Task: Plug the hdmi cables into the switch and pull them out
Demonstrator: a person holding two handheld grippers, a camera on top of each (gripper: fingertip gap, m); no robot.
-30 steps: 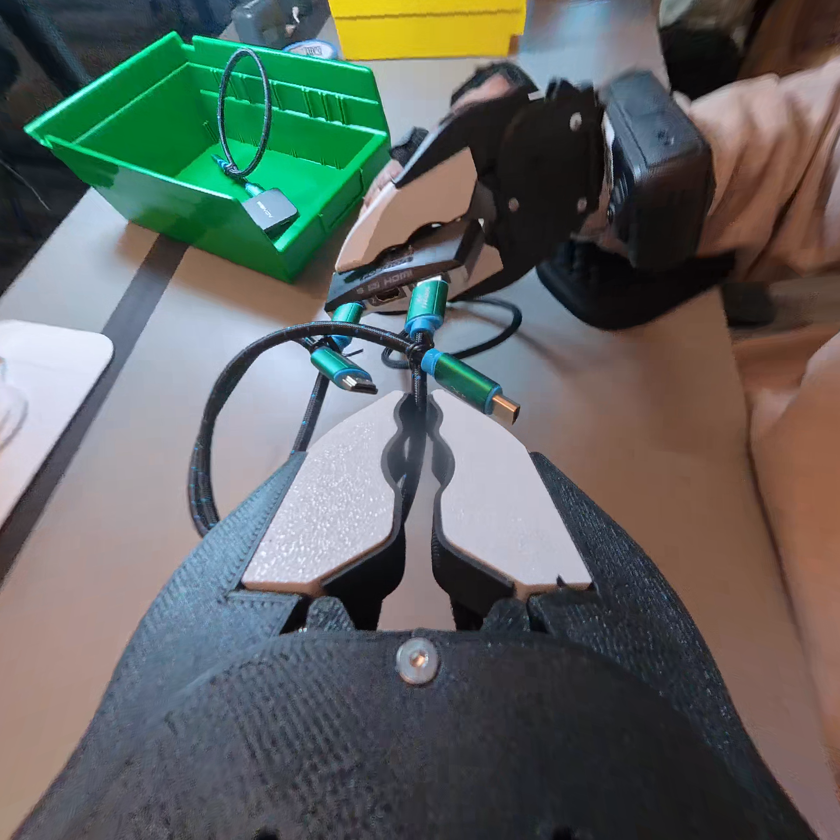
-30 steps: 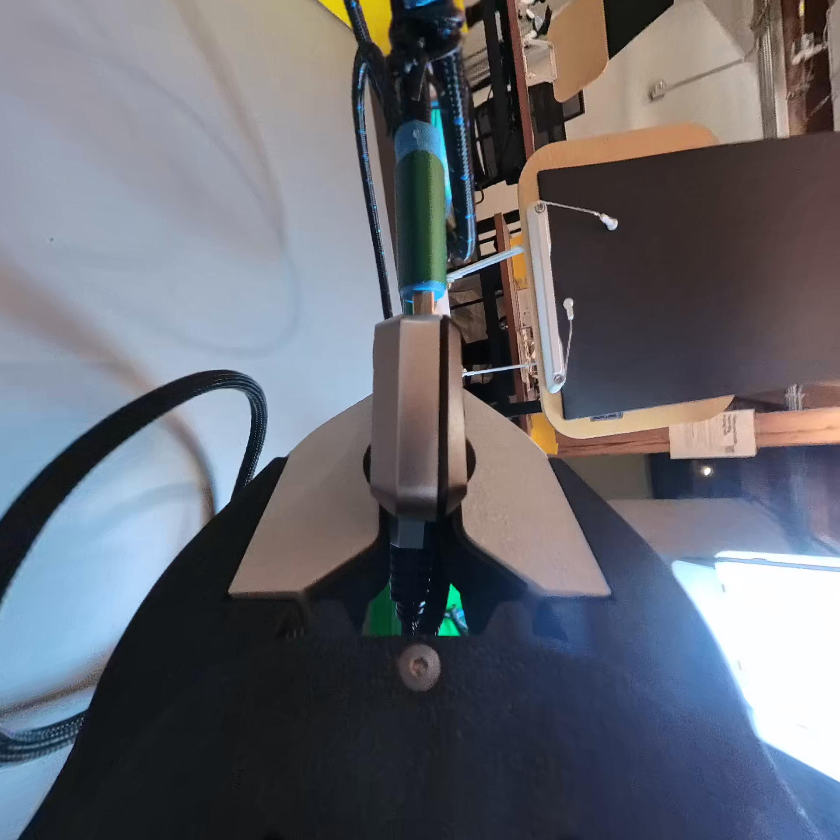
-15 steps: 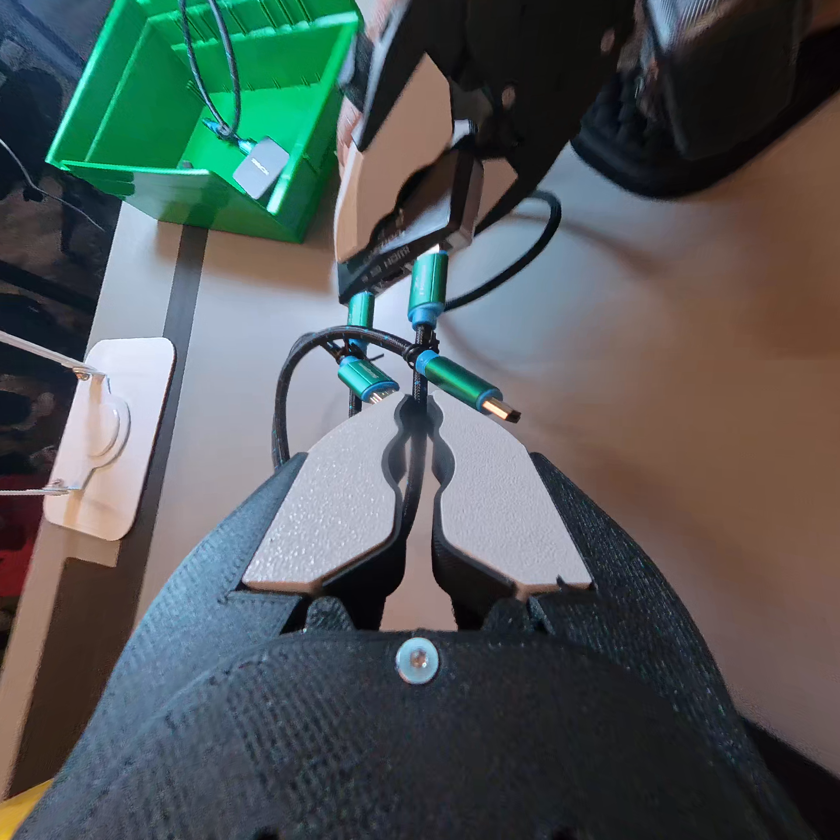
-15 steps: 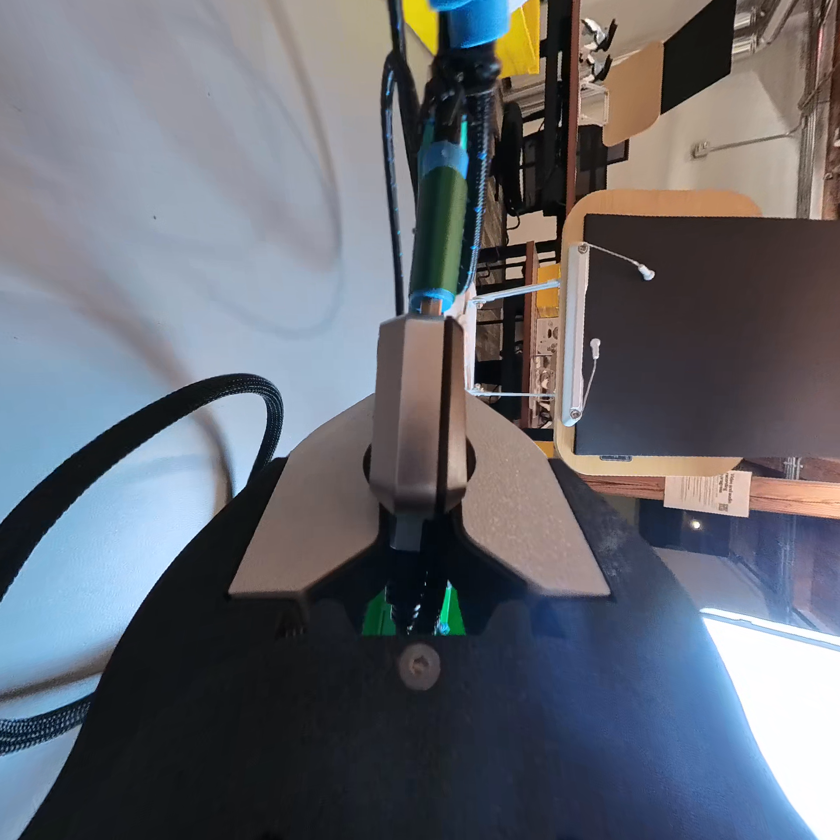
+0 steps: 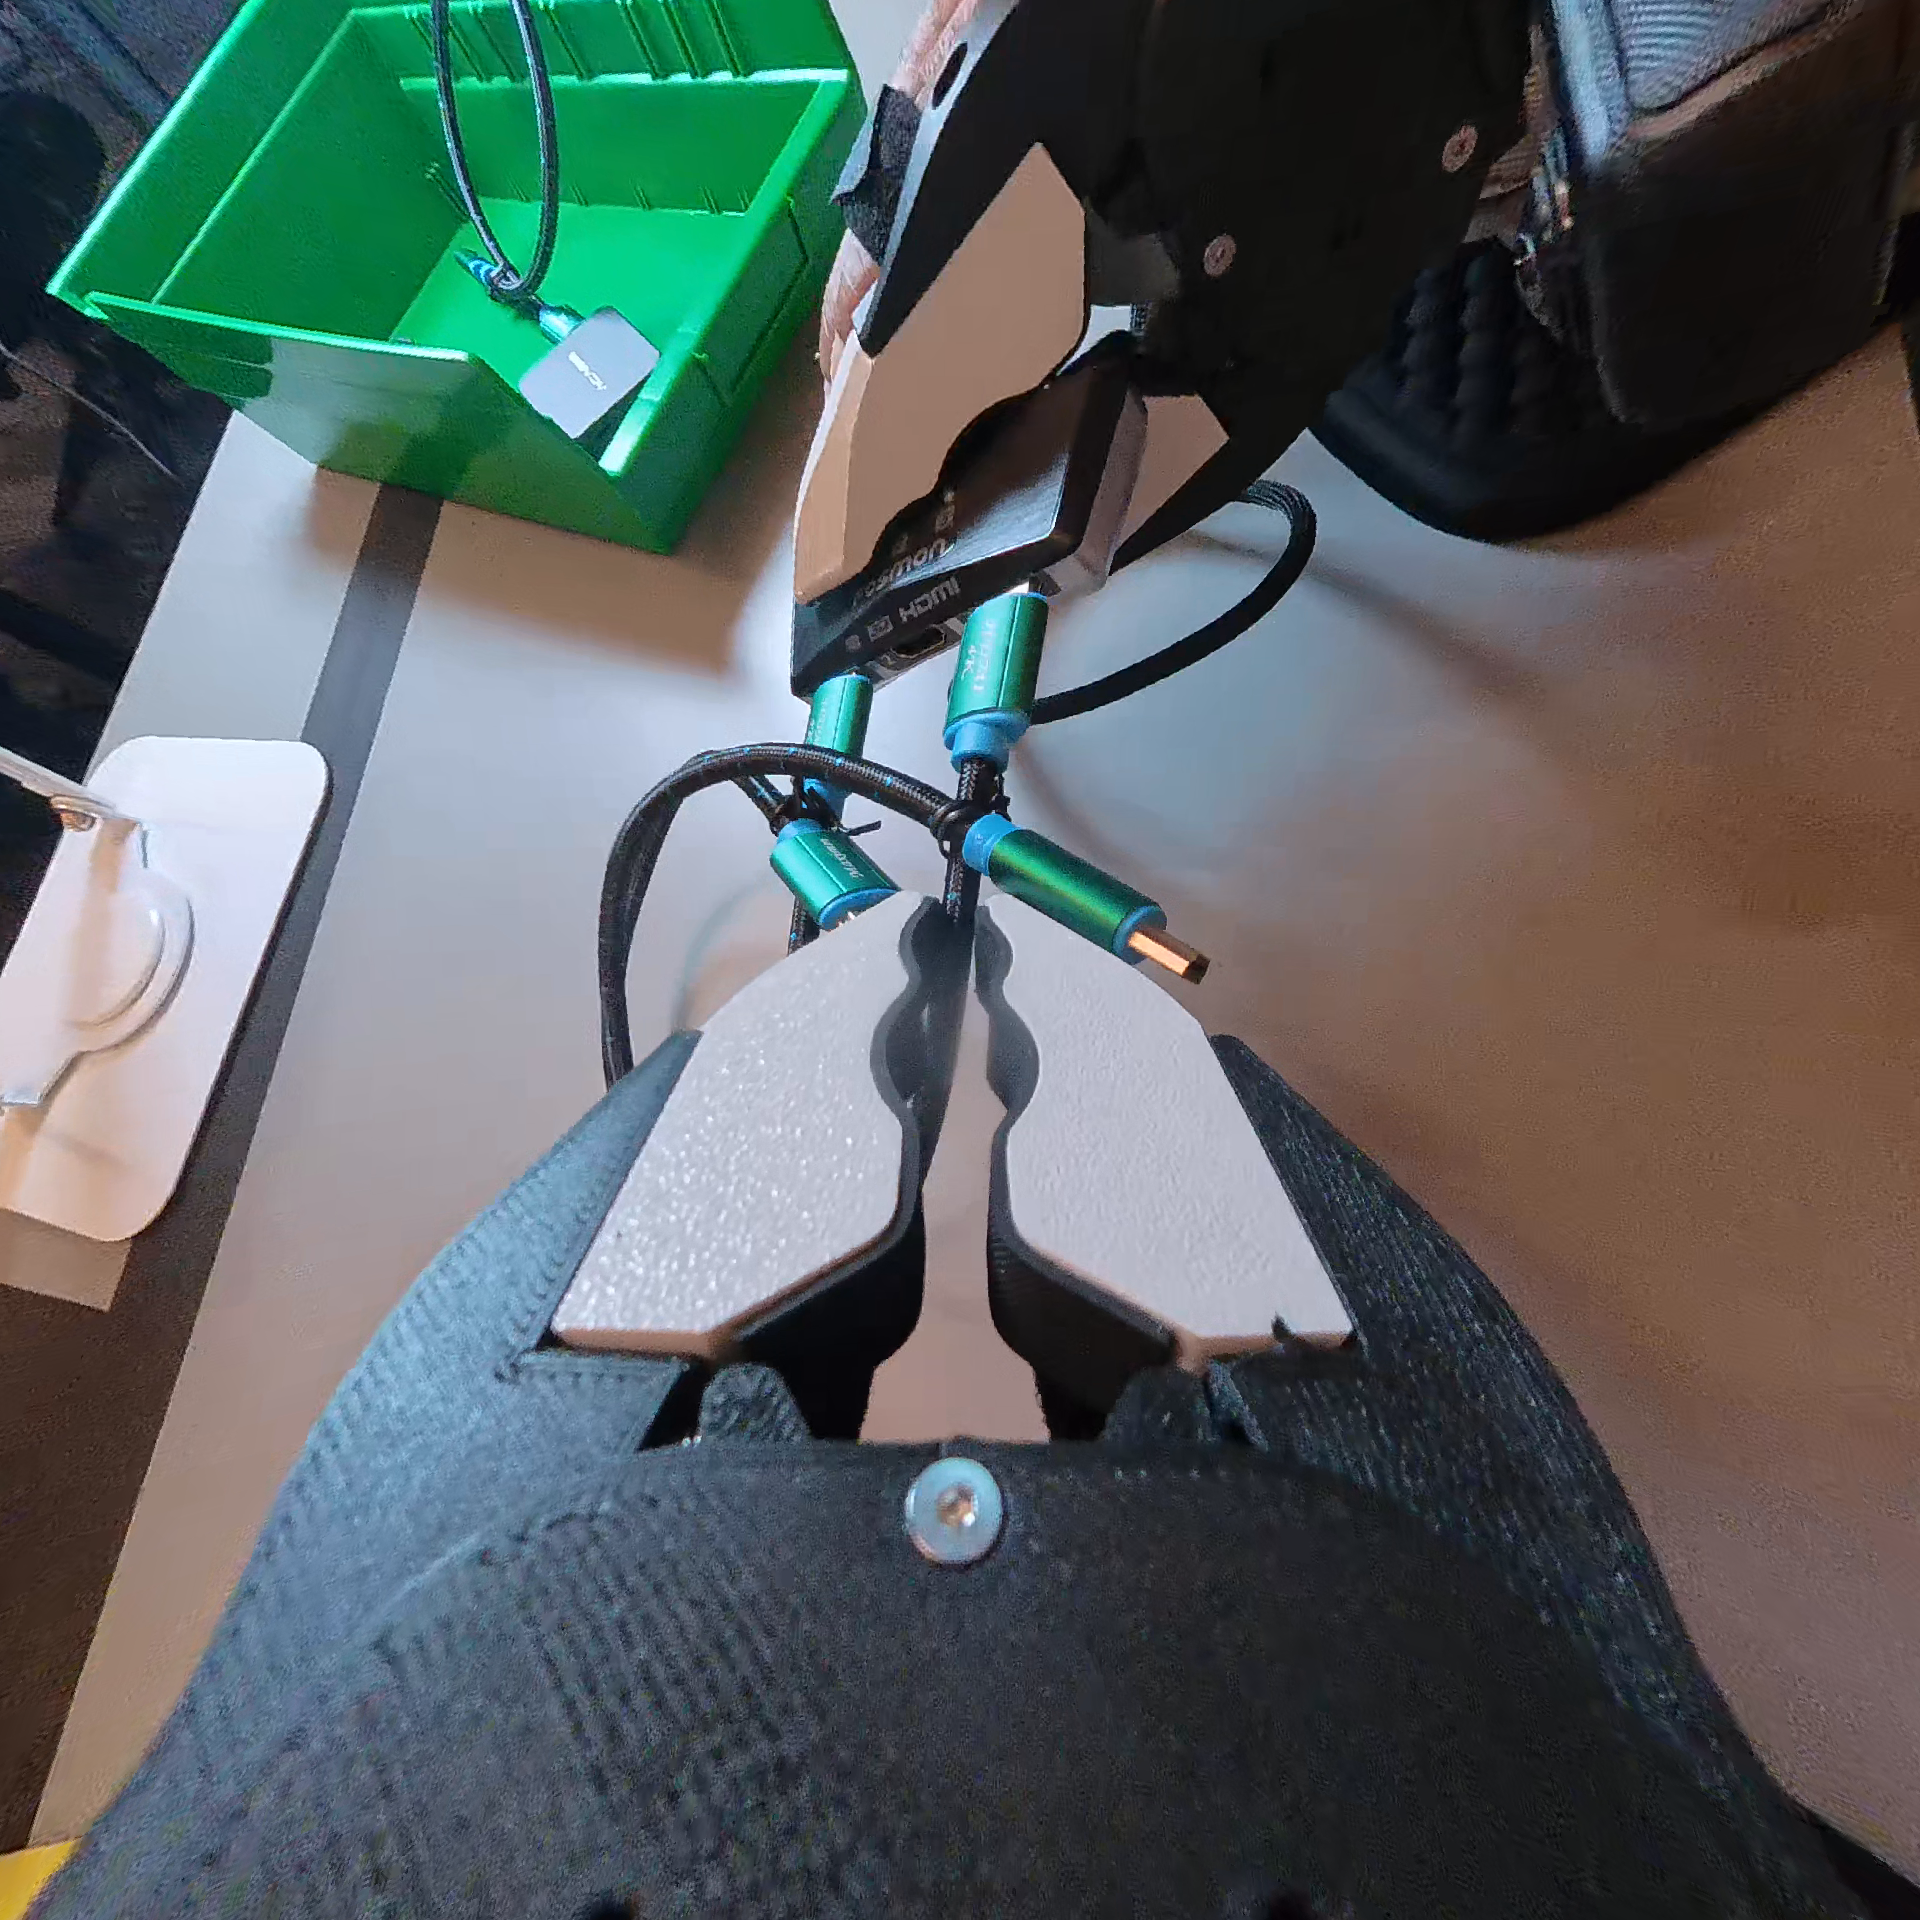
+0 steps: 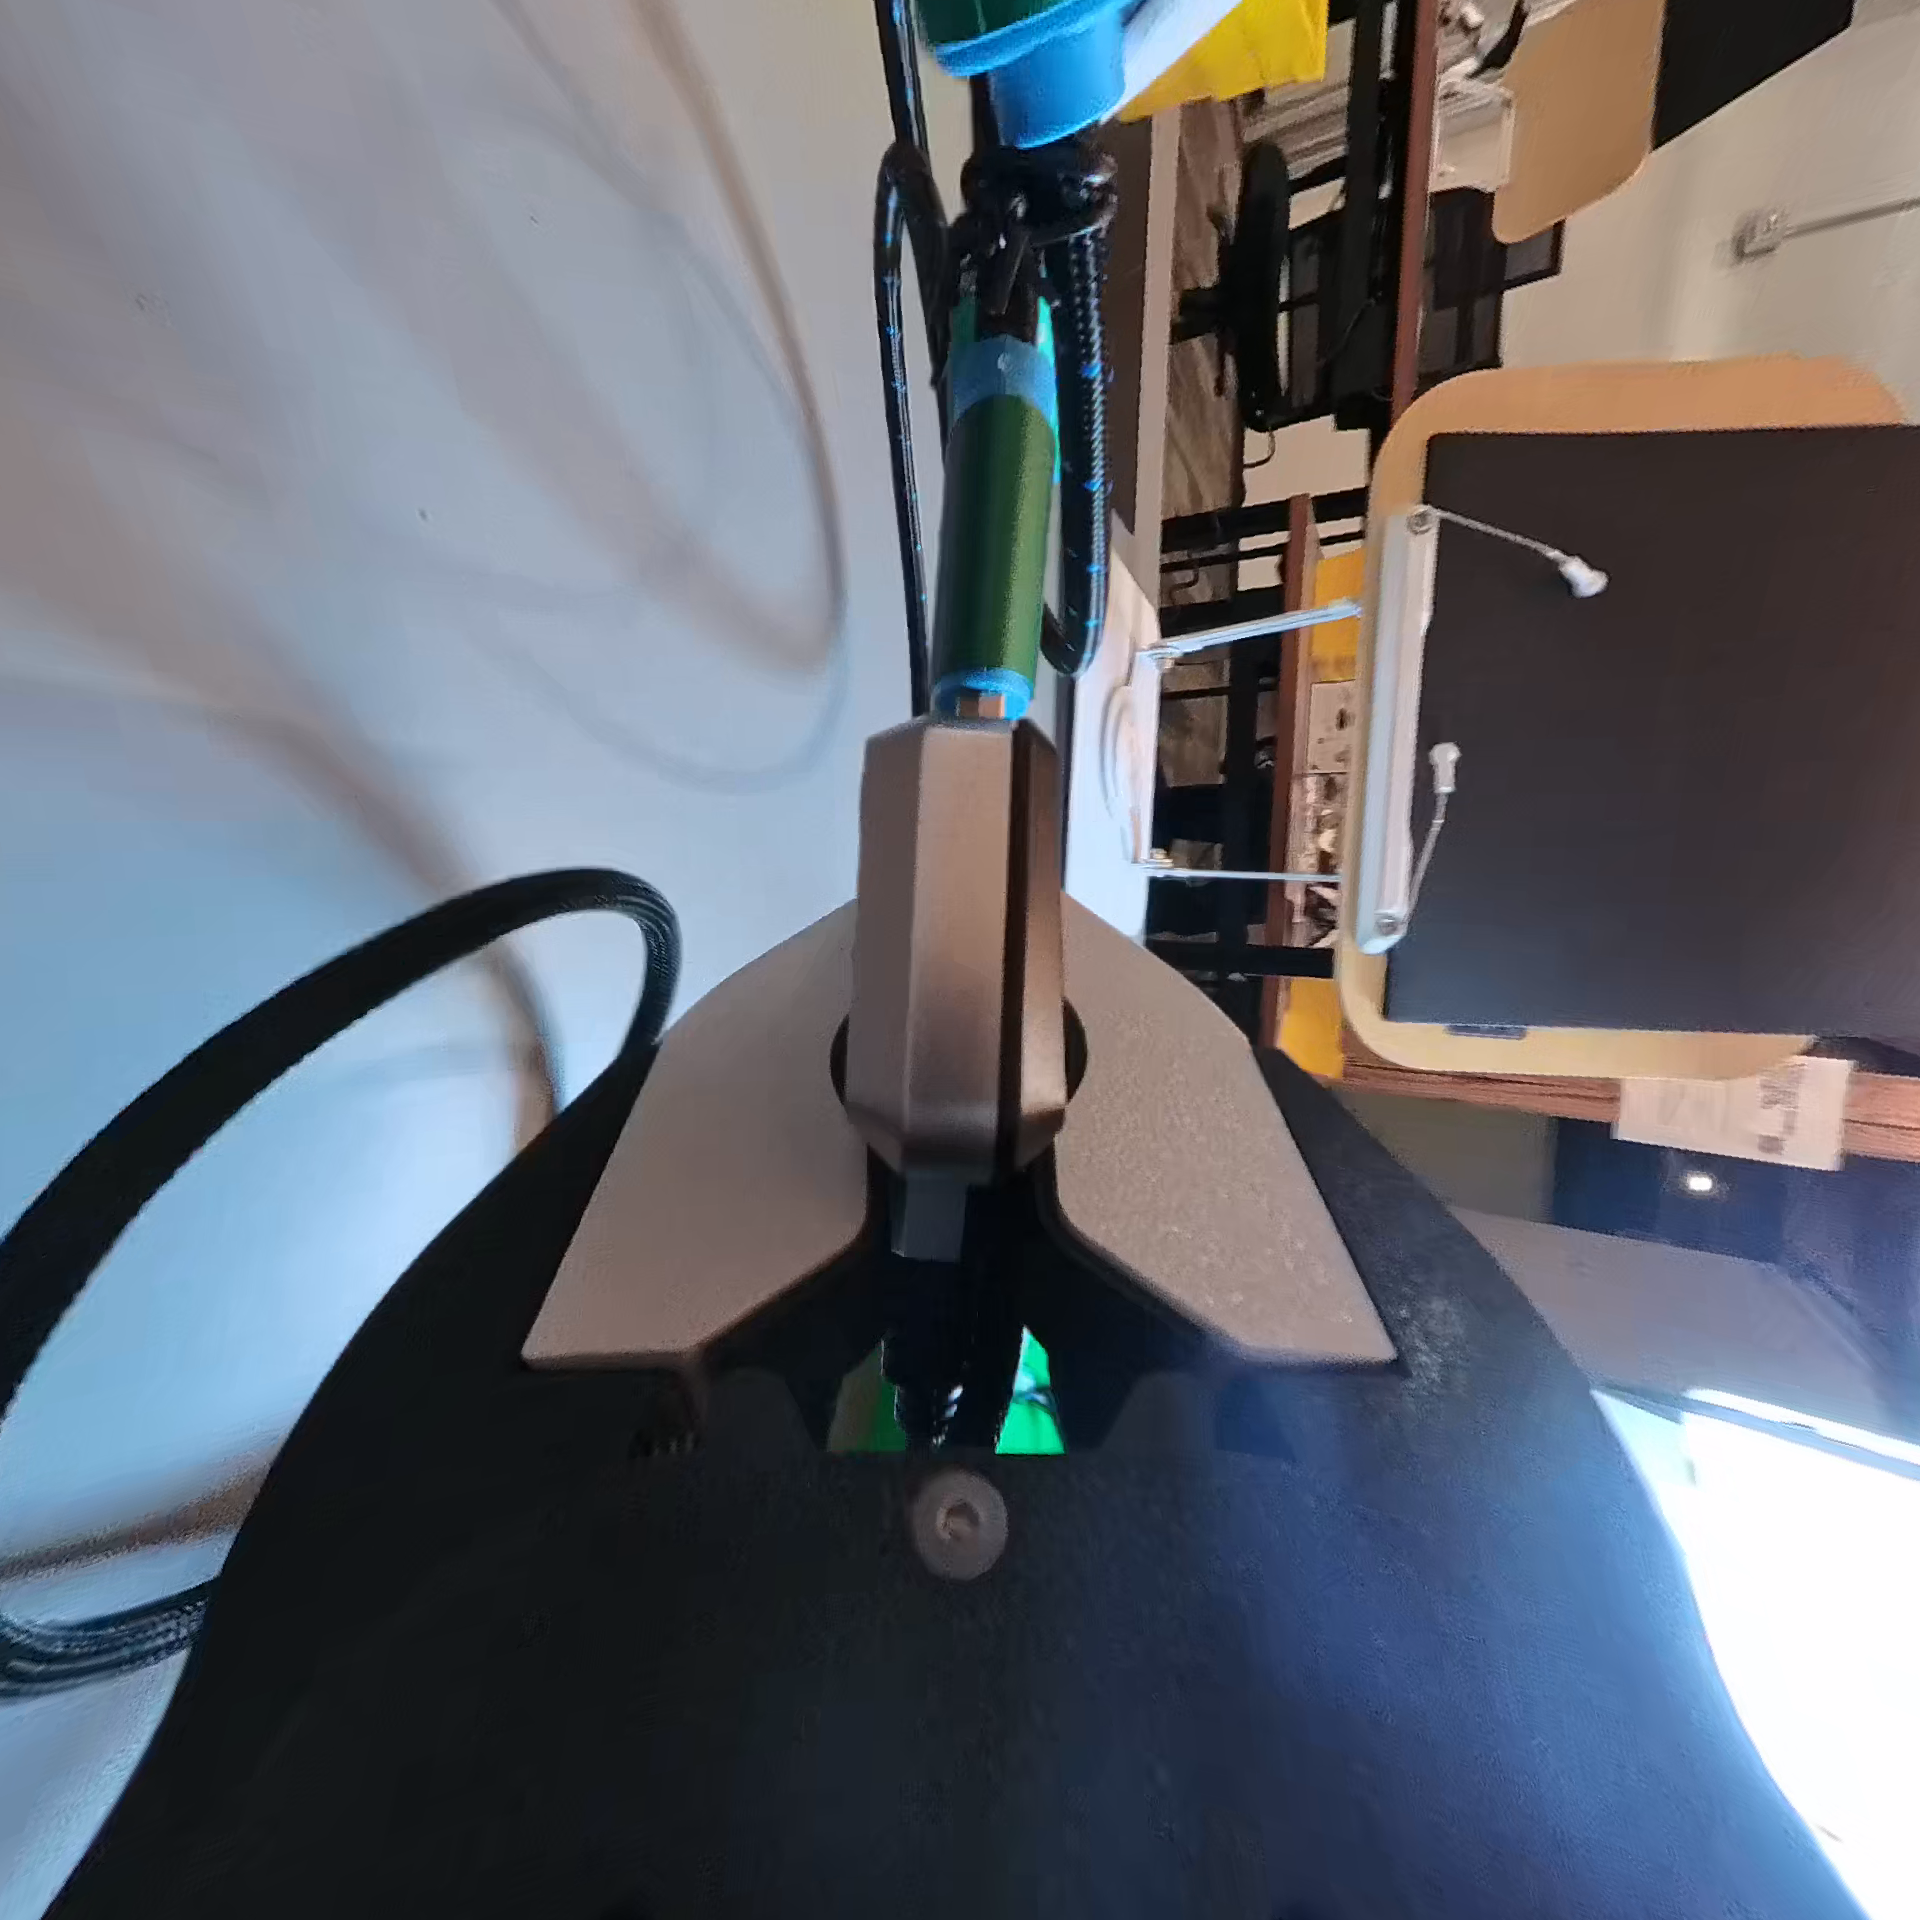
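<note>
- Pinching a braided cable [image 5: 954,914] between its tips, the left gripper [image 5: 951,935] hangs above the table [image 5: 1455,935].
- The right gripper [image 6: 956,997] clamps the switch [image 5: 977,561], lifted off the table, with two green plugs [image 5: 992,665] in its ports.
- A loose plug [image 5: 1081,899] dangles beside the left fingers [image 5: 790,1101].

A braided black cable [image 5: 951,904] is being pinched between the closed fingers of the left claw [image 5: 948,925]. Above it, a dark switch [image 5: 966,561] is being gripped by the right claw [image 5: 935,416], with two green plugs [image 5: 992,665] seated in it. A green bin [image 5: 312,343] is sitting on the counter [image 5: 1455,935].
</note>
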